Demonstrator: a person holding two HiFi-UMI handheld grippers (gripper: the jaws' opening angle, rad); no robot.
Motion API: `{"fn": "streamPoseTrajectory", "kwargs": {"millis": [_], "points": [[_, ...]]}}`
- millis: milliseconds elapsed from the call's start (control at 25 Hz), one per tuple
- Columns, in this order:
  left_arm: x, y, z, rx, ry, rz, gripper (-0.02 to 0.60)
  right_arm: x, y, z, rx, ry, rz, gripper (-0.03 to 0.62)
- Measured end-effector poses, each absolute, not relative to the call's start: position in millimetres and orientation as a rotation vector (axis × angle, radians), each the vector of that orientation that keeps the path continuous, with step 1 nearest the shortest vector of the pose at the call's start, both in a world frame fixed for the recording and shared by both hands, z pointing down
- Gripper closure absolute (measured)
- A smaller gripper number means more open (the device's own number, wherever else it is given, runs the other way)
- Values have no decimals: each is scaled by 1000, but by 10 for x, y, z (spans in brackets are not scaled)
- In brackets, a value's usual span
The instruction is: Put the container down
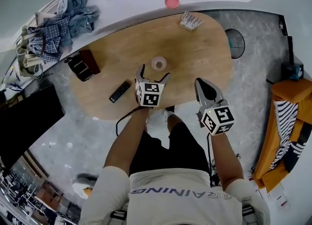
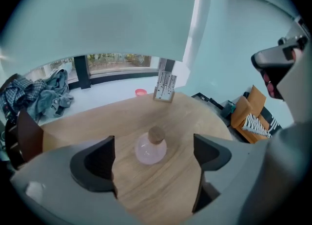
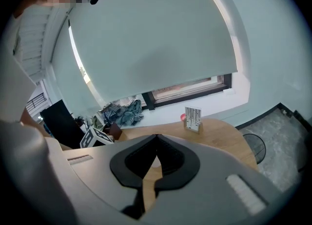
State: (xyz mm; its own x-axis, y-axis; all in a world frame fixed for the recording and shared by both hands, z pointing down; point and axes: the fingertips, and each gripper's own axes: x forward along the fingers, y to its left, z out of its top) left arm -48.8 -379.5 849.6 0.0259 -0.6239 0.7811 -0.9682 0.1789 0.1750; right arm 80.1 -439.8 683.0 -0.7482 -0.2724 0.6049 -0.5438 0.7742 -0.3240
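The right edge cuts off the orange sofa (image 1: 287, 92).

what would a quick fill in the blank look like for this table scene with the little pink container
The pink container has a ___ stopper.
The left gripper is ___, its fingers not touching the container.
The right gripper has its fingers ___.
In the head view the black remote lies on the table to the ___ of the left gripper.
Missing words: cork; open; shut; left.
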Motion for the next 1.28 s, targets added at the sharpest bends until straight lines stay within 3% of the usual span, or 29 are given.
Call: {"fn": "streamPoseTrajectory", "kwargs": {"millis": [160,240,400,560,840,1000,1280], "points": [[-594,-3526,7789,1547,-1712,463,101,687,-4251,6425,604,-2472,648,579],[-670,-3403,7339,1570,-1756,435,168,632,-4185,6207,605,-2498,632,579],[-848,-3130,6399,1625,-1859,430,212,534,-3991,5762,591,-2542,598,579],[-1079,-2812,5513,1644,-1972,332,367,443,-3835,5242,598,-2594,560,579],[-1470,-2243,4300,1630,-2178,212,548,201,-3588,4332,597,-2728,433,579],[-1627,-1943,3798,1603,-2275,131,578,116,-3409,3820,596,-2798,352,579],[-1831,-1806,3348,1578,-2379,67,578,-105,-3338,3261,575,-2866,287,579]]}}
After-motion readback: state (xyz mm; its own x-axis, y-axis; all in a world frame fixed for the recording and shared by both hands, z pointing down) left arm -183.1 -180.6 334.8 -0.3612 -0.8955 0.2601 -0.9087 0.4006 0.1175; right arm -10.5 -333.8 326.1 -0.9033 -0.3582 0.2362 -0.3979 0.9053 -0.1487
